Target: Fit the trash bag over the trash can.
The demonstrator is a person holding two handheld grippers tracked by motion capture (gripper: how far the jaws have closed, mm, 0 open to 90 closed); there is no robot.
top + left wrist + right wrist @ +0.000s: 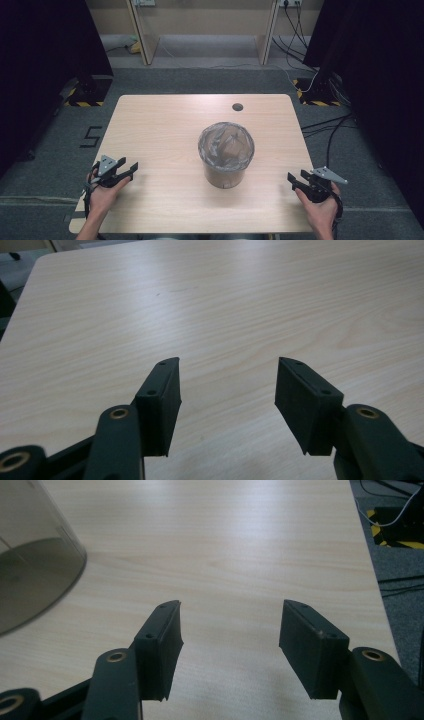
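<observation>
A translucent grey bin (226, 155) lined with a clear plastic bag stands upright near the middle of the wooden table (160, 125); something brownish lies inside it. My left gripper (131, 169) hovers low over the table's front left corner, jaws apart and empty. In the left gripper view, the left gripper (227, 385) has bare wood between its pads. My right gripper (295, 180) is at the front right edge, also open and empty. The right gripper view has the right gripper (230, 625) over bare wood, with the bin's wall (30, 565) to its left.
A small dark round hole (237, 107) sits in the table near its far edge. Grey carpet surrounds the table, with cables (330, 125) on the right, black stands with yellow-black tape (85, 97) and a wooden frame (205, 30) behind.
</observation>
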